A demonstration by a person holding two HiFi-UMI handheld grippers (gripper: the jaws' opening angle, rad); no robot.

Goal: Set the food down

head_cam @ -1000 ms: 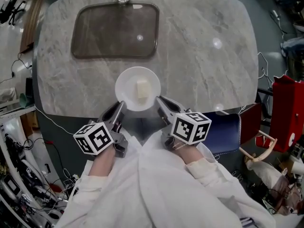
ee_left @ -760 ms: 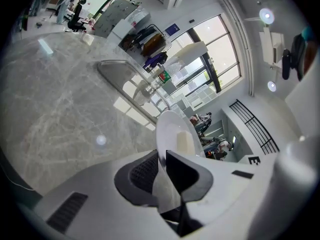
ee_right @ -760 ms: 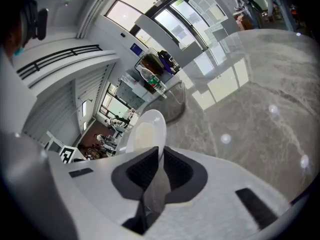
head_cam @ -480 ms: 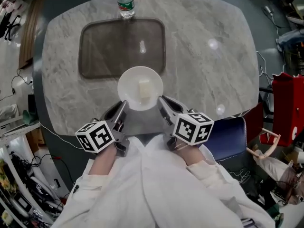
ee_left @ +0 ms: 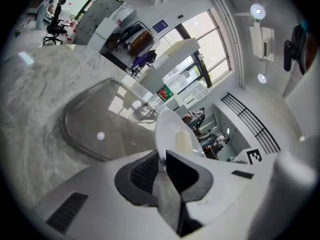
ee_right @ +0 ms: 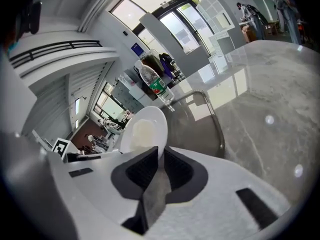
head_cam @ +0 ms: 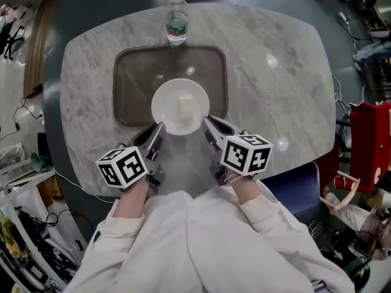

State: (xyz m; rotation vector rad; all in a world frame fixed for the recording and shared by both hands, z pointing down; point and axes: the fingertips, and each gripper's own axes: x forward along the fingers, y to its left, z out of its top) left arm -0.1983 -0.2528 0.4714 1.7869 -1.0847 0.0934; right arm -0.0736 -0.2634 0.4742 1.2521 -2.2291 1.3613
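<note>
A white plate point(head_cam: 165, 105) with a pale block of food point(head_cam: 186, 107) on it is carried between both grippers. My left gripper point(head_cam: 160, 127) is shut on the plate's near-left rim, my right gripper point(head_cam: 206, 122) on its near-right rim. The plate hangs over the near edge of a dark tray point(head_cam: 134, 78) on the marble table point(head_cam: 275, 90). In the left gripper view the jaws point(ee_left: 161, 159) pinch the plate's rim point(ee_left: 167, 126), with the food point(ee_left: 183, 143) beyond. The right gripper view shows the same grip point(ee_right: 161, 156) on the plate point(ee_right: 152, 116) with its food point(ee_right: 141, 133).
A plastic water bottle point(head_cam: 176, 24) stands just beyond the tray's far edge. A red bag point(head_cam: 369, 139) and a blue seat point(head_cam: 293, 176) are right of the table. Cables and clutter lie on the floor at the left.
Both grippers have carried the plate away from me, from the table's near edge to above the tray's near part. The grips have not changed.
</note>
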